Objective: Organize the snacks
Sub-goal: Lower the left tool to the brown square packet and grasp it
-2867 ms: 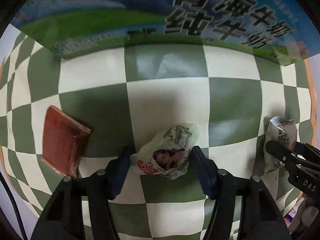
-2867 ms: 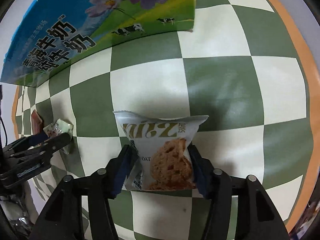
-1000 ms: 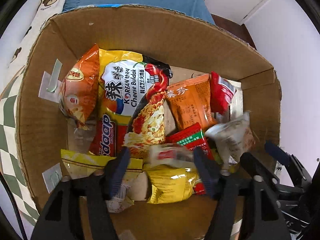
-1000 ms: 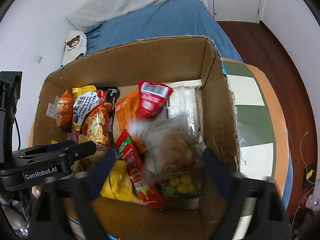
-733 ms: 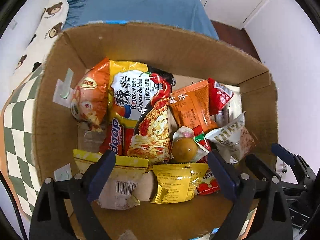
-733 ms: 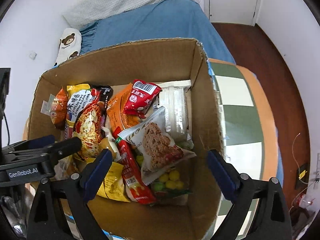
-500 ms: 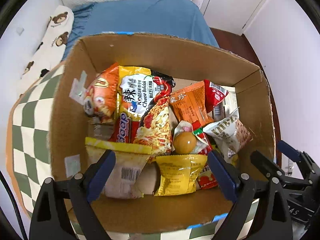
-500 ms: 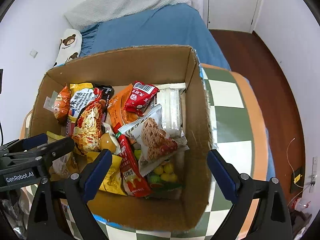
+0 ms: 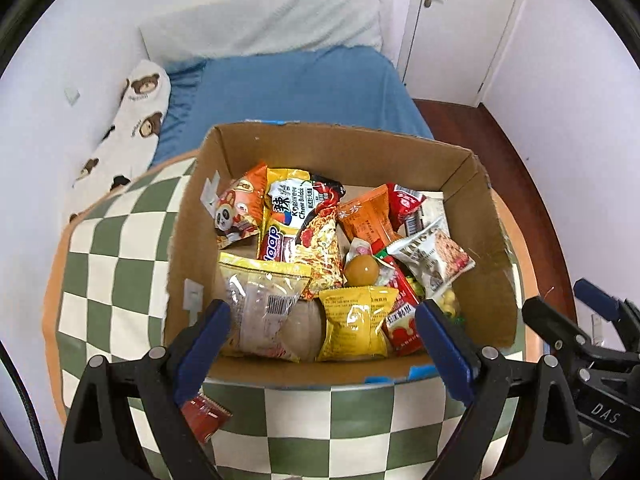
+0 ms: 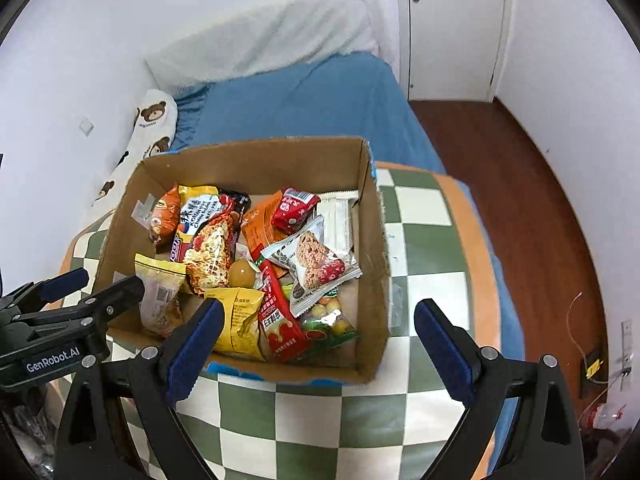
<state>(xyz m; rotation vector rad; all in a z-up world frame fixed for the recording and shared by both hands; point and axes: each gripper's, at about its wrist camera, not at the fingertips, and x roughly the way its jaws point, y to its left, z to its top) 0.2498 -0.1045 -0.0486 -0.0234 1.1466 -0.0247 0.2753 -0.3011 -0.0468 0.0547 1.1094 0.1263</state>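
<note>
1. Left wrist view: The left claw (image 9: 322, 330) stands wide open with nothing between its blue pads; it hangs above the near wall of the open brown cardboard box (image 9: 494, 248).
2. Left wrist view: The box holds a loose pile of snack packets, among them a white oat-cookie packet (image 9: 434, 256) at the right side and a small round yellow-brown sweet (image 9: 361, 271) in the middle. Judgement: most of the sorting is done.
3. Left wrist view: One small dark-red flat packet (image 9: 204, 416) lies on the green-and-white checked cloth of the desk (image 9: 120, 260), just outside the near left corner of the box. Judgement: it is left to collect.
4. Right wrist view: The right claw (image 10: 314, 330) is also fully spread and empty, above the near right corner of the box (image 10: 372, 240). The oat-cookie packet (image 10: 316, 258) rests on top of the pile.
5. Right wrist view: The desk (image 10: 424, 208) has an orange border. Behind it stand a bed with a blue sheet (image 10: 312, 100), white walls, a white door (image 10: 452, 28) and dark-red wooden floor (image 10: 520, 184).
</note>
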